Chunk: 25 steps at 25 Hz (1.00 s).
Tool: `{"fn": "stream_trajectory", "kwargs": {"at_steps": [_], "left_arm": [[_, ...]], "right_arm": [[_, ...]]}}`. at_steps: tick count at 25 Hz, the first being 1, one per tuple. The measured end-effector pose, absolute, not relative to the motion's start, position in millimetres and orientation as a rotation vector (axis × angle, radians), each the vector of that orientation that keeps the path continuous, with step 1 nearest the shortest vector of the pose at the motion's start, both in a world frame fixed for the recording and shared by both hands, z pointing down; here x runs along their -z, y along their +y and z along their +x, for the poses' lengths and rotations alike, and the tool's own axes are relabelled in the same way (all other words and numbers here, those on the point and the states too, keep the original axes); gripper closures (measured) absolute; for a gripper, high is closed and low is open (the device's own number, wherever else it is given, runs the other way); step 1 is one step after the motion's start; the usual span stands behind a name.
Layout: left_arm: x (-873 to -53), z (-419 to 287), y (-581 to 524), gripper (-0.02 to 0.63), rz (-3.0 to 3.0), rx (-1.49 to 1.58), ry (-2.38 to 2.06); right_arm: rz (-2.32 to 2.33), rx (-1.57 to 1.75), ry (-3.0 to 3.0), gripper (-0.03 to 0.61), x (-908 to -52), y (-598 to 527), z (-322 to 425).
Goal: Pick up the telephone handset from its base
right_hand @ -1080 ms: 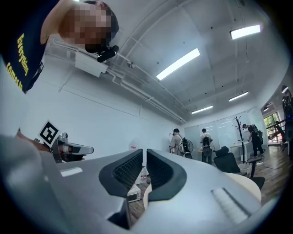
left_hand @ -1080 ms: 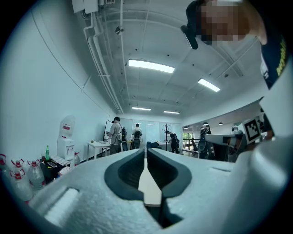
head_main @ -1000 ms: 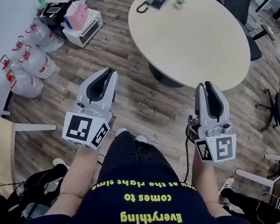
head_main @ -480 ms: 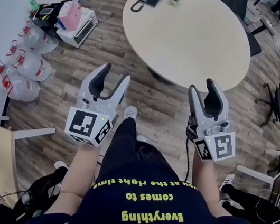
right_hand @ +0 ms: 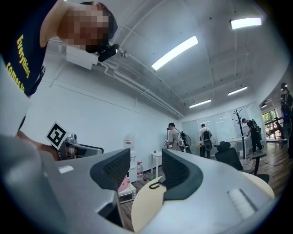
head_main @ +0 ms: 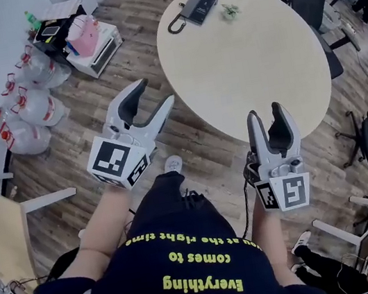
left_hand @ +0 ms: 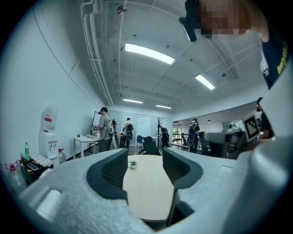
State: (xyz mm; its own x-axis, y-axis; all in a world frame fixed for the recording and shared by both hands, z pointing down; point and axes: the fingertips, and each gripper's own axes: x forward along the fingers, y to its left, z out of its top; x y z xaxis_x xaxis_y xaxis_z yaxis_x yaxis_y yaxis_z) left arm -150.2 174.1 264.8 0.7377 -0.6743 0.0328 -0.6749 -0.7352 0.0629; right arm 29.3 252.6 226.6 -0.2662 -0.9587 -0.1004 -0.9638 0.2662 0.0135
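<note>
While the left gripper (head_main: 153, 93) and the right gripper (head_main: 265, 111) are opening their jaws with nothing between them, the telephone (head_main: 201, 4) is sitting at the far edge of the round table (head_main: 251, 46), well apart from both. Its handset seems to be resting on the base.

Telephone (head_main: 199, 6) on round table (head_main: 253, 60)

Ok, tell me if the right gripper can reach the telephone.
Probably not yet: the right gripper, jaws opening, empty, hangs near one edge of the round table; the telephone sits across it.
</note>
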Motion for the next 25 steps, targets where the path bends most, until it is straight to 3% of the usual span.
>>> {"fn": "stream_trajectory", "kwargs": {"at_steps": [25], "left_arm": [[-275.6,-91.9,0.4,0.350,2.798,-0.015,-1.188]], "right_arm": [[-1.830,-0.048,2.508,0.354,-239.6,75.4,93.6]]}}
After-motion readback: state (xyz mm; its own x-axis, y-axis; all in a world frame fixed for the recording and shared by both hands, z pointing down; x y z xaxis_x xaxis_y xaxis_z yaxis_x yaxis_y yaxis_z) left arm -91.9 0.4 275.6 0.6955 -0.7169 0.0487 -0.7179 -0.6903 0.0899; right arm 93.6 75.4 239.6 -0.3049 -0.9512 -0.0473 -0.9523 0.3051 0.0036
